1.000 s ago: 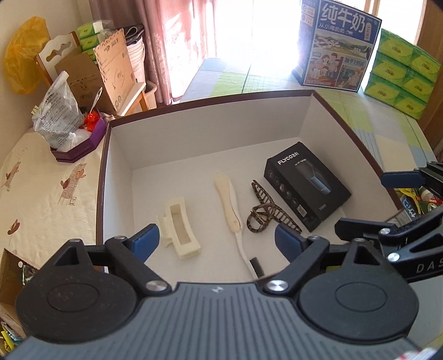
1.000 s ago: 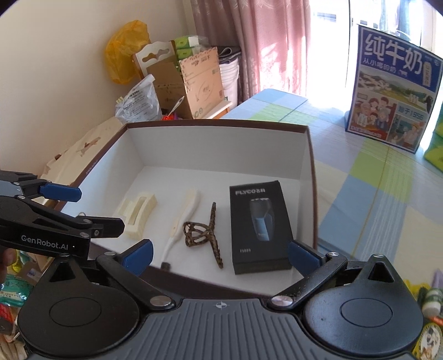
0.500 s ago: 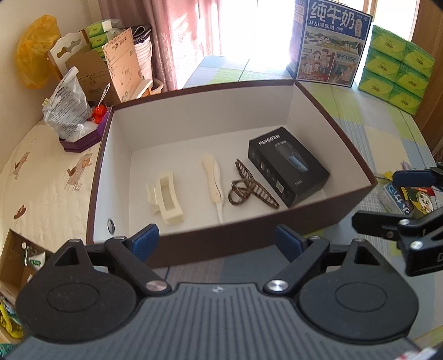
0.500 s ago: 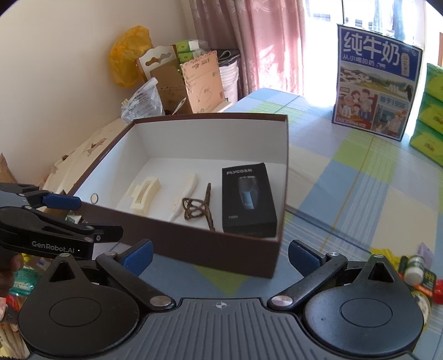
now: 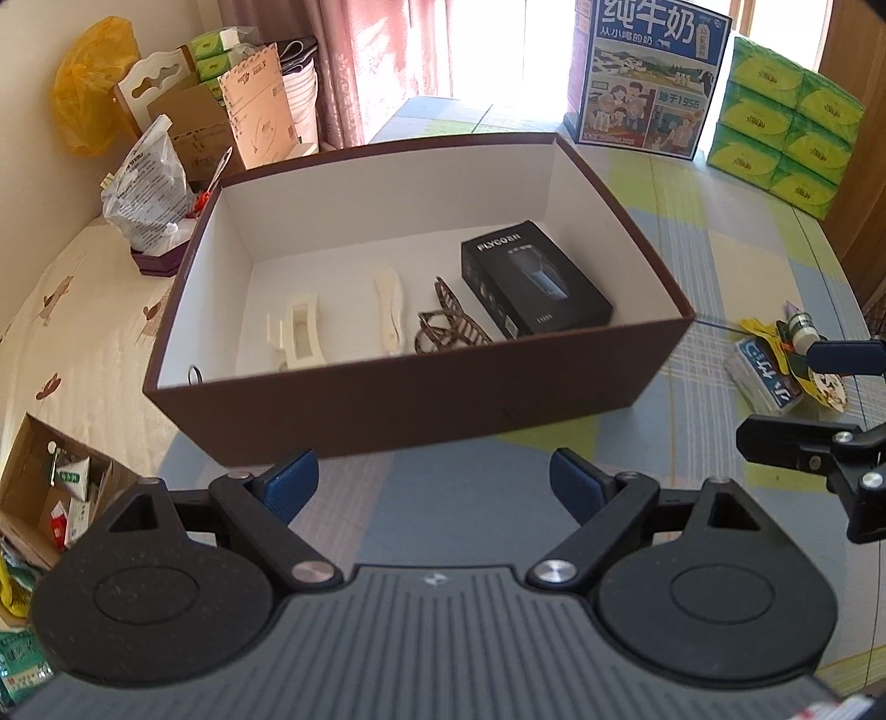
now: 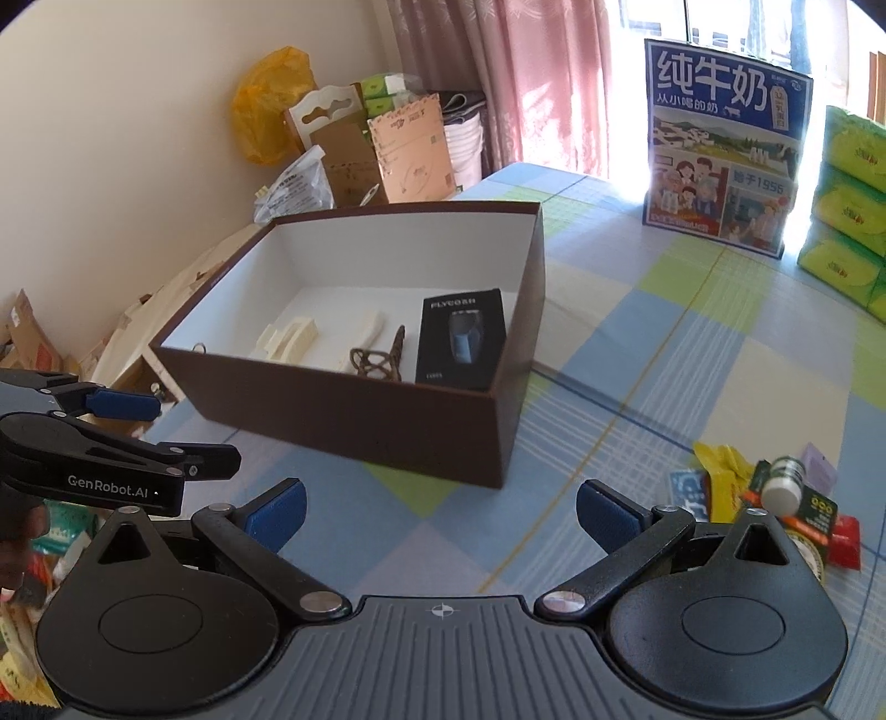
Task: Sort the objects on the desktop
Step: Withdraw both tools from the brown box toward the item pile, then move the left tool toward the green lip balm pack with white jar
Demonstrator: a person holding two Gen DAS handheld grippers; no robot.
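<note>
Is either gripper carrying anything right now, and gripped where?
Nothing is held. The left gripper and the right gripper both stand open and empty over the checked tablecloth, short of the brown cardboard box.

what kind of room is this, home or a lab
Most likely a lived-in home, not a lab: pink curtains at a sunny window, a checked tablecloth on the table, and stacked green tissue packs beside a milk carton box.

Bright daylight pours in from the window (image 5: 487,50) at twelve o'clock, blown out to white glare behind the curtain (image 6: 531,83). The brown box (image 5: 421,410) casts a soft shadow toward six o'clock. Fisheye bending curves the edges, corners are black, and the bottom rim blurs.
</note>
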